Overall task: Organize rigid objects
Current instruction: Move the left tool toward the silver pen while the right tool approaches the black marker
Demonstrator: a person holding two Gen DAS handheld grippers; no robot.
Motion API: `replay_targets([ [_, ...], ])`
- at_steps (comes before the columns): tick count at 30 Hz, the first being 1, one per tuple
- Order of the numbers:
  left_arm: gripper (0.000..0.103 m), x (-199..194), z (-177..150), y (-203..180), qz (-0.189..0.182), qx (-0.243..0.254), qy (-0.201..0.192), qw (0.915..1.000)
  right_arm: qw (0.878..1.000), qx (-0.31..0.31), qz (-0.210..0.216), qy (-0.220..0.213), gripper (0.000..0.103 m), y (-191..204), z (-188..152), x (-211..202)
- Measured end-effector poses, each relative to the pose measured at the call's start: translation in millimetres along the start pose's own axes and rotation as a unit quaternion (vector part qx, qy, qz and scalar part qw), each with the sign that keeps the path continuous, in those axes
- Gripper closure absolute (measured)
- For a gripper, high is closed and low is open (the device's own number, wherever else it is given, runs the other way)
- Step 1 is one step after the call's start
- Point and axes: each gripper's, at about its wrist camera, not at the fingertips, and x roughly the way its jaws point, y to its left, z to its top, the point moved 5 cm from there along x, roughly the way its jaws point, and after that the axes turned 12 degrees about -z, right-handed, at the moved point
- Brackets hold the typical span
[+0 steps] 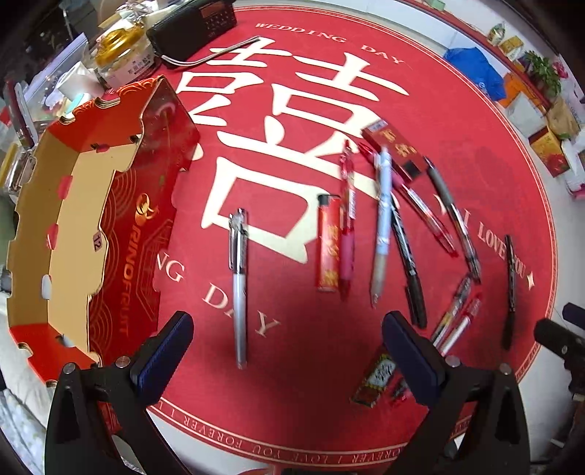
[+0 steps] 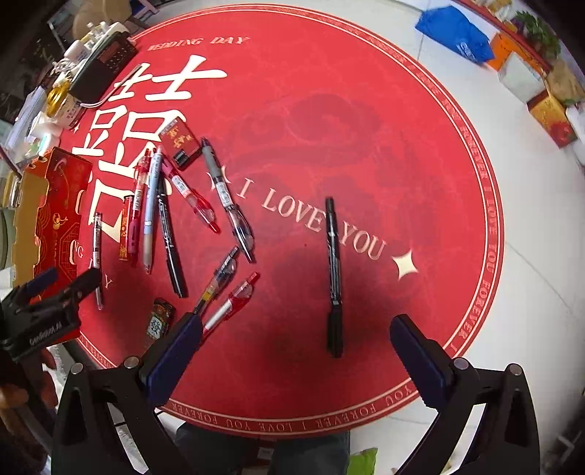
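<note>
**Two wrist fisheyes over one red mat**

The left wrist view looks steeply down, close above the round red mat [image 1: 292,365], its fingers [image 1: 168,350] framing the bottom edge; the red cardboard tray [image 1: 120,234] fills 9 o'clock. The right wrist view sits further right and a little higher, facing the same way. Both share the pen cluster [image 2: 175,212], the lone black marker [image 2: 333,274] and the tray.

Nine pens [image 2: 333,277], two red lighters [image 1: 328,244], one red matchbox [image 2: 180,143], one cardboard tray [image 1: 73,226], one radio [image 1: 193,27]
</note>
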Motion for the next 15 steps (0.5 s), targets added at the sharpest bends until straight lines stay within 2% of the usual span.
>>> replay_targets([
  [7,0.000,0,-15,-8,-0.004,-0.005,0.016,0.9998,1.000,-0.006,0.003,0.019,0.000,1,-11,8],
  [15,0.000,2,-9,4,0.002,-0.009,0.017,0.9998,1.000,-0.004,0.000,0.023,0.000,-1,-1,15],
])
